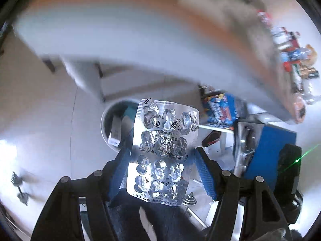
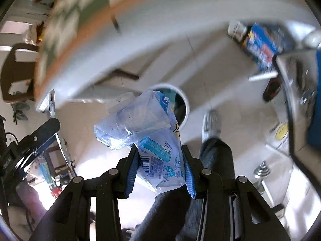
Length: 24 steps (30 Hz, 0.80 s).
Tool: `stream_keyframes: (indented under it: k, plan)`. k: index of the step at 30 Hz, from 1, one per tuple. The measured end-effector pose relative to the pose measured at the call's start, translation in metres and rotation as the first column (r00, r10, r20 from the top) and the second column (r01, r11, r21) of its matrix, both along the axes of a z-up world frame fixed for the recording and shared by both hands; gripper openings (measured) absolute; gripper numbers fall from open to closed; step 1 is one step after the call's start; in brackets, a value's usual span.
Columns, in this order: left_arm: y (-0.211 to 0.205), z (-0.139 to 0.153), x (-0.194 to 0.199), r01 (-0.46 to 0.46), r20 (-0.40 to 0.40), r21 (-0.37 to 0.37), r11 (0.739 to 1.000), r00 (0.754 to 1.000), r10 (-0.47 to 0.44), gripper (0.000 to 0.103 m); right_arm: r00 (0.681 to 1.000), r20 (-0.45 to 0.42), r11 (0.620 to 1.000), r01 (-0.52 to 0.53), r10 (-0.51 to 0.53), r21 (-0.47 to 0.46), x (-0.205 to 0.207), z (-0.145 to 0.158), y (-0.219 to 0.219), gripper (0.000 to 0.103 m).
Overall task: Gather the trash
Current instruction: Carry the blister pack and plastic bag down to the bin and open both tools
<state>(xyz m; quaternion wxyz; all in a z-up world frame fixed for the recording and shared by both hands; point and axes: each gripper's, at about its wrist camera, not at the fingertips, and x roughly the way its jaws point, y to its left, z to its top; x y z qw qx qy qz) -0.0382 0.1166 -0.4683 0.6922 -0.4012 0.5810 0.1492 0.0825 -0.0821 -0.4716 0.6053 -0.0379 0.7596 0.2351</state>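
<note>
In the left wrist view my left gripper (image 1: 162,152) holds a used silver blister pack (image 1: 163,150) upright between its blue pads, above the floor. A white round trash bin (image 1: 104,124) with packaging inside stands just beyond it, to the left. In the right wrist view my right gripper (image 2: 160,150) is shut on a crumpled blue-and-white plastic wrapper (image 2: 144,126). The same white bin (image 2: 185,104) lies right behind the wrapper, half hidden by it. The left gripper also shows at the left edge of the right wrist view (image 2: 40,136).
A white table with an orange edge (image 1: 120,40) looms blurred overhead. A blue printed box (image 1: 220,108) and a blue-sided cabinet (image 1: 268,150) stand right. Dumbbells (image 2: 260,170) lie on the pale floor. The person's leg and white shoe (image 2: 211,124) are near the bin.
</note>
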Motion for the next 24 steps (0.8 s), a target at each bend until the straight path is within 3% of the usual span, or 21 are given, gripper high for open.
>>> stream_keyframes:
  k: [6, 8, 10, 12, 13, 17, 20, 24]
  plan:
    - [0.017, -0.137, 0.006, -0.054, -0.046, -0.045, 0.998, 0.998, 0.052, 0.065, 0.998, -0.054, 0.999, 0.036, -0.036, -0.01, -0.009, -0.152, 0.017, 0.043]
    - [0.022, -0.177, 0.009, -0.055, -0.062, -0.028, 0.998, 0.997, 0.053, 0.072, 0.998, -0.056, 1.0, 0.031, -0.031, -0.001, -0.006, -0.195, 0.025, 0.043]
    - [0.025, -0.211, 0.012, -0.042, -0.072, -0.013, 0.999, 0.997, 0.041, 0.099, 0.998, -0.056, 1.0, 0.018, -0.018, 0.012, -0.006, -0.235, 0.031, 0.043]
    - [0.025, -0.236, 0.012, -0.027, -0.094, 0.01, 1.0, 0.995, 0.028, 0.101, 0.997, -0.071, 0.999, 0.004, -0.001, 0.038, -0.002, -0.284, 0.039, 0.048]
    - [0.026, -0.246, 0.012, -0.022, -0.101, 0.019, 1.0, 0.995, 0.024, 0.101, 0.997, -0.075, 0.999, -0.005, 0.008, 0.042, -0.005, -0.301, 0.041, 0.057]
    - [0.026, -0.256, 0.011, -0.003, -0.105, 0.103, 0.995, 0.994, 0.014, 0.101, 0.997, -0.054, 0.998, -0.044, 0.046, 0.04, -0.004, -0.345, 0.052, 0.097]
    - [0.025, -0.252, 0.002, 0.002, -0.11, 0.174, 0.985, 0.994, 0.017, 0.101, 0.997, -0.01, 0.997, -0.081, 0.081, -0.001, -0.006, -0.354, 0.057, 0.102]
    - [0.016, -0.229, -0.009, 0.011, -0.123, 0.199, 0.98, 0.992, 0.014, 0.101, 0.989, 0.067, 0.989, -0.126, 0.131, -0.074, -0.011, -0.337, 0.056, 0.103]
